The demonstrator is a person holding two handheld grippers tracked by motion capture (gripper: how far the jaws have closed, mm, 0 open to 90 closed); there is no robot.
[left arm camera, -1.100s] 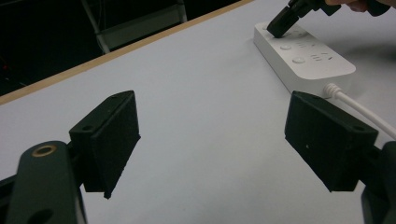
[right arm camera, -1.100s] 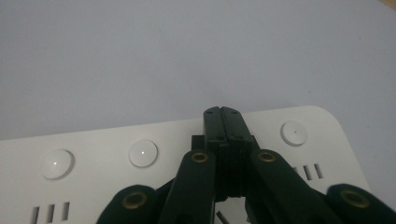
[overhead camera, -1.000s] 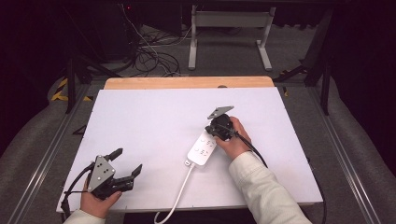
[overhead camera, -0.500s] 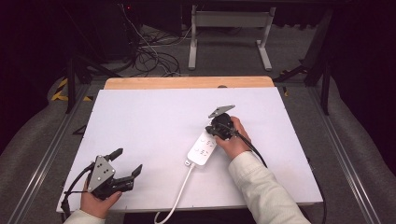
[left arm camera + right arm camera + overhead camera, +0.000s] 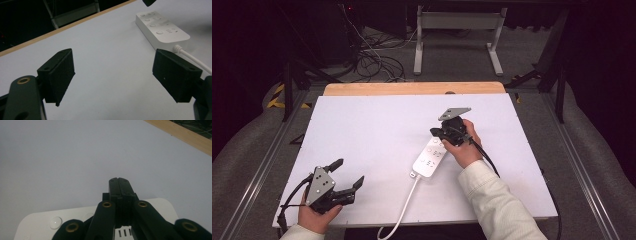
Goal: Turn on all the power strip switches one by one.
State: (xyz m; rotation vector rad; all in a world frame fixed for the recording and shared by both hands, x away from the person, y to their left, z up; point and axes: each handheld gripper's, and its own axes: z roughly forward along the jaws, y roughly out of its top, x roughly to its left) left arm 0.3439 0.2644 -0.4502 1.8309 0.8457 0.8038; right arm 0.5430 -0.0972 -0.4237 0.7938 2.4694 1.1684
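A: Okay, right gripper (image 5: 439, 132)?
B: Jaws pressed together, nothing between them. Tips sit over the far end of the white power strip (image 5: 430, 156). From the right gripper view they look just above or touching its top; can't tell which.
A: Strip location?
B: Flat on the white table (image 5: 377, 130), right of centre, lying diagonally. Its white cord (image 5: 404, 210) runs off the near edge.
A: Left gripper (image 5: 348, 176)?
B: Jaws spread wide, nothing held. Near-left corner of the table, well apart from the strip. Left gripper view has the strip (image 5: 161, 28) beyond the jaws, cord end nearest.
A: Hands?
B: One on each gripper; the right arm wears a pale sleeve (image 5: 497, 205).
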